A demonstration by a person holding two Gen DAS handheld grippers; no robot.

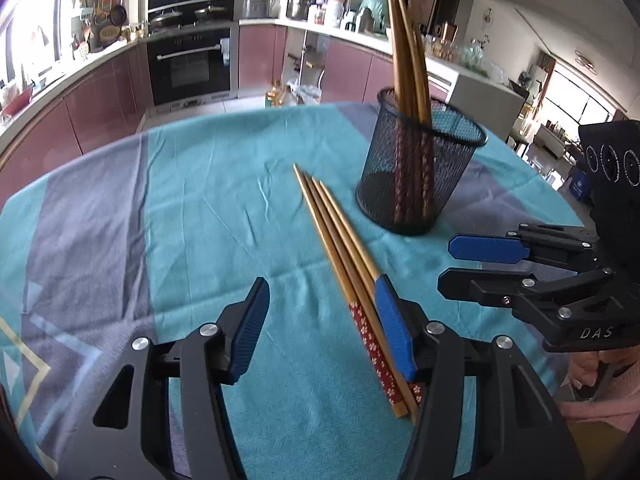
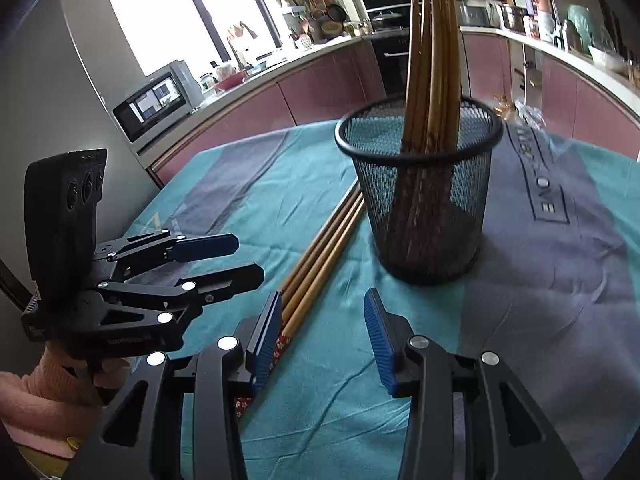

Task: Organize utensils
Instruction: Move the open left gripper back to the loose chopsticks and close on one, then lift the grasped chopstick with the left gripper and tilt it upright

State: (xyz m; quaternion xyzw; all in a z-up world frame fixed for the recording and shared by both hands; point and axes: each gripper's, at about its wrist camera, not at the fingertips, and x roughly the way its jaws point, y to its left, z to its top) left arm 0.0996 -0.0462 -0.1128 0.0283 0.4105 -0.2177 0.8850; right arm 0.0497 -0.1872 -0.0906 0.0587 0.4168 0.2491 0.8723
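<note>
a teal and grey cloth [image 1: 208, 200] covers the desk in a kitchen with pink cabinets [image 1: 100, 100]; left hand-held gripper [image 1: 324, 316] and right hand-held gripper [image 2: 324, 336] both gape, pinching nothing.

Wooden chopsticks [image 1: 340, 248] with red patterned ends lie on wrinkled matt cloth [image 1: 200, 208]; ahead of the gripper, a black wire-mesh cup [image 1: 420, 172].

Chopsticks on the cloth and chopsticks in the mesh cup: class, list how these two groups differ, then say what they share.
1. Pose: the chopsticks on the cloth lie flat; the chopsticks in the mesh cup stand nearly upright.
2. Support: the first group rests on the tablecloth; the second leans inside the black mesh cup.
3. Ends: the lying group's red patterned ends show openly; the standing group's sit down behind the mesh.
Shared: tan wood, tapered tips.
</note>
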